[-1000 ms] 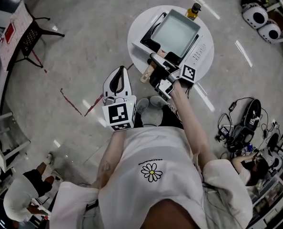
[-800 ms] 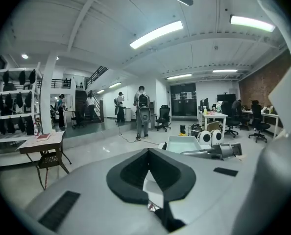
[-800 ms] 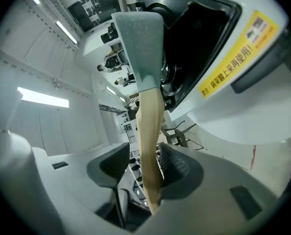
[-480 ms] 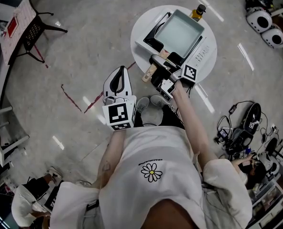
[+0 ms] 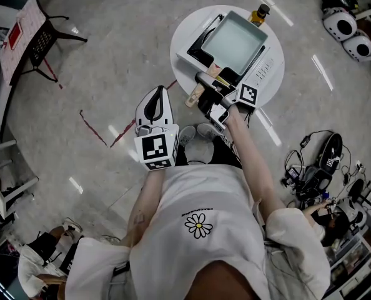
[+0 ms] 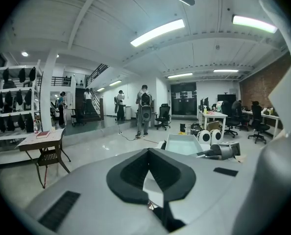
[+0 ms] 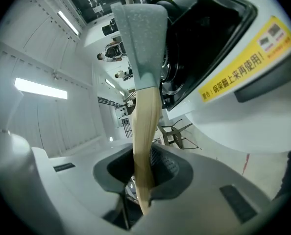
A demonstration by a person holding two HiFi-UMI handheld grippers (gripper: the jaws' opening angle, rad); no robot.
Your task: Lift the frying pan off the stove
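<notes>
A square grey frying pan (image 5: 235, 39) sits on a black and white stove (image 5: 263, 67) on a round white table (image 5: 184, 39). Its wooden handle (image 5: 197, 92) points toward me. My right gripper (image 5: 205, 85) is around that handle, and its jaws are closing on it. In the right gripper view the handle (image 7: 145, 126) runs between the dark pads (image 7: 167, 168), which touch it, and the stove's body (image 7: 243, 53) fills the upper right. My left gripper (image 5: 155, 92) hangs shut and empty near my body, away from the table. The left gripper view shows the pan (image 6: 183, 143) far ahead.
A small bottle (image 5: 258, 14) stands at the table's far edge. A black chair and a side table (image 5: 42, 39) are at the upper left. Cables and headsets (image 5: 316, 161) lie on the floor at the right. A person (image 5: 35, 267) crouches at the lower left.
My right gripper has stayed on the pan handle, shifting only slightly. My left gripper has not moved. The person at the lower left has moved further toward the frame's edge.
</notes>
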